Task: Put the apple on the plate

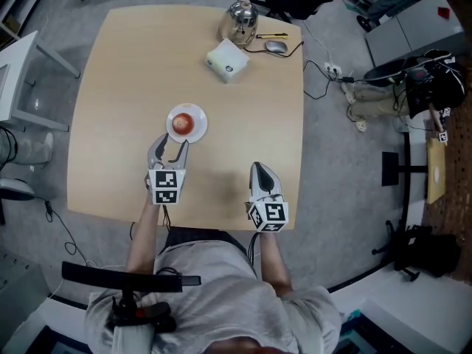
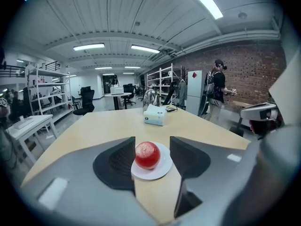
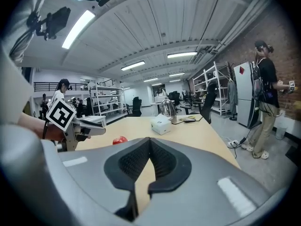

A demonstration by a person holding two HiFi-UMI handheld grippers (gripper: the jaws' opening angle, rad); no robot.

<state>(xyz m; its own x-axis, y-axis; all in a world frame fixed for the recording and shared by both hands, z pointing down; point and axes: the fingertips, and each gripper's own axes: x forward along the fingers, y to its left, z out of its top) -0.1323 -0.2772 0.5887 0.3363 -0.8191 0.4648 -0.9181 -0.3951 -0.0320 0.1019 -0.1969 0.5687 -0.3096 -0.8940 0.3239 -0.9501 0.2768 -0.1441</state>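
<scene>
A red apple (image 1: pixel 182 123) sits on a small white plate (image 1: pixel 196 116) near the middle of the wooden table (image 1: pixel 118 87). My left gripper (image 1: pixel 169 145) hovers just short of the plate, open, with nothing between its jaws; in the left gripper view the apple (image 2: pixel 147 155) and plate (image 2: pixel 160 169) lie beyond the fingertips, apart from them. My right gripper (image 1: pixel 259 170) is shut and empty, near the table's front edge. In the right gripper view its pads meet at the tips, and the apple (image 3: pixel 120 139) shows far off to the left.
At the table's far side stand a white tissue box (image 1: pixel 227 61), a shiny kettle (image 1: pixel 240 18), a mouse (image 1: pixel 276 47) and a pen (image 1: pixel 271 35). Cables (image 1: pixel 324 72) trail off the table's right edge. A person (image 2: pixel 217 91) stands by the brick wall.
</scene>
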